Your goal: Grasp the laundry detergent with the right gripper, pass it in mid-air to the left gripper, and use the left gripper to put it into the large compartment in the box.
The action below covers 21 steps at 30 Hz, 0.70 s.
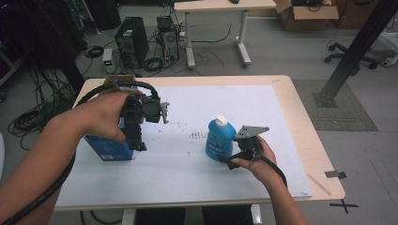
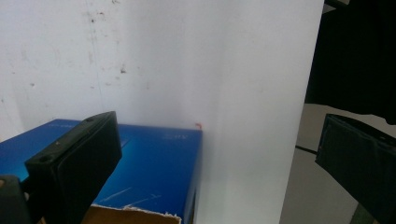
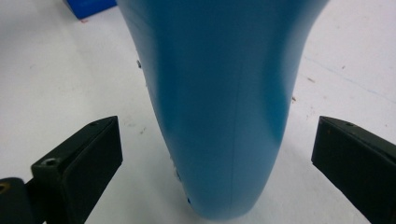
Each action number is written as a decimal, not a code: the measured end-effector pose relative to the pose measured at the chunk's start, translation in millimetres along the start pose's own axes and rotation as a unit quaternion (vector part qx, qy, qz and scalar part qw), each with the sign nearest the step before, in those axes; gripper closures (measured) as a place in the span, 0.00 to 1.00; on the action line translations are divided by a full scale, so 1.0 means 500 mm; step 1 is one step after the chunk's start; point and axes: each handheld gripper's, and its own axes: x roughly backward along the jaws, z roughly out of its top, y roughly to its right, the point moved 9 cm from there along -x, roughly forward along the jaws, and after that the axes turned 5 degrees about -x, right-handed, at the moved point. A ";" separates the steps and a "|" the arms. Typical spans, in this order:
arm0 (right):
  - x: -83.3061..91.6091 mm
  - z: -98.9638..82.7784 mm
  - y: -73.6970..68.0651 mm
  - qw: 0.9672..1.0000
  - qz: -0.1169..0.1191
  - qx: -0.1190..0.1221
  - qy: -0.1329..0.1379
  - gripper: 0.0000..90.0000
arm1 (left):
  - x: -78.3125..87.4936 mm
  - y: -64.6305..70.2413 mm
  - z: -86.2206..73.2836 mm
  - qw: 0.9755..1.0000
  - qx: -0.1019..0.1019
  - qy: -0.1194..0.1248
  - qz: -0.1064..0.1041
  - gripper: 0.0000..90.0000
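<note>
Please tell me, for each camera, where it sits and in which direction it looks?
High view: above the near table edge, facing forward and down; forearms, both tools.
Left gripper view: on the left tool, facing the blue box; jaws apart.
Right gripper view: on the right tool, facing the blue bottle; jaws apart.
Shared: box, bottle.

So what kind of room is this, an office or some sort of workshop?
Probably a lab or workshop. Computer towers and tangled cables sit on the floor, an office chair stands aside, and a person works a blue bottle with the right gripper.

Blue bottle (image 1: 219, 140) with white cap (image 1: 221, 121); blue box (image 1: 109, 149); black claws; white mat (image 1: 225, 101).
</note>
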 end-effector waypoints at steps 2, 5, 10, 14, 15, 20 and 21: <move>-0.003 0.001 0.000 1.000 -0.001 0.003 0.009 0.02 | 0.000 0.000 0.000 1.000 0.001 0.001 0.000 0.01; -0.006 0.003 -0.001 1.000 -0.001 0.002 0.021 0.01 | 0.001 0.000 -0.002 1.000 0.003 0.000 0.000 0.01; -0.014 0.010 -0.004 0.999 -0.005 0.001 0.043 0.03 | 0.000 0.000 -0.003 1.000 0.002 0.001 0.000 0.01; -0.016 0.013 -0.004 0.999 -0.009 -0.002 0.052 0.04 | 0.000 0.000 -0.004 1.000 0.000 0.002 0.001 0.01; -0.017 0.014 -0.004 0.998 -0.010 -0.003 0.056 0.08 | -0.001 0.001 -0.004 1.000 0.002 0.002 0.000 0.01; -0.017 0.017 -0.004 0.998 -0.017 0.005 0.067 0.15 | -0.002 0.001 -0.009 1.000 0.003 0.002 0.000 0.01; -0.017 0.017 -0.004 0.998 -0.017 0.005 0.067 0.15 | -0.002 0.001 -0.011 1.000 0.004 0.001 0.000 0.01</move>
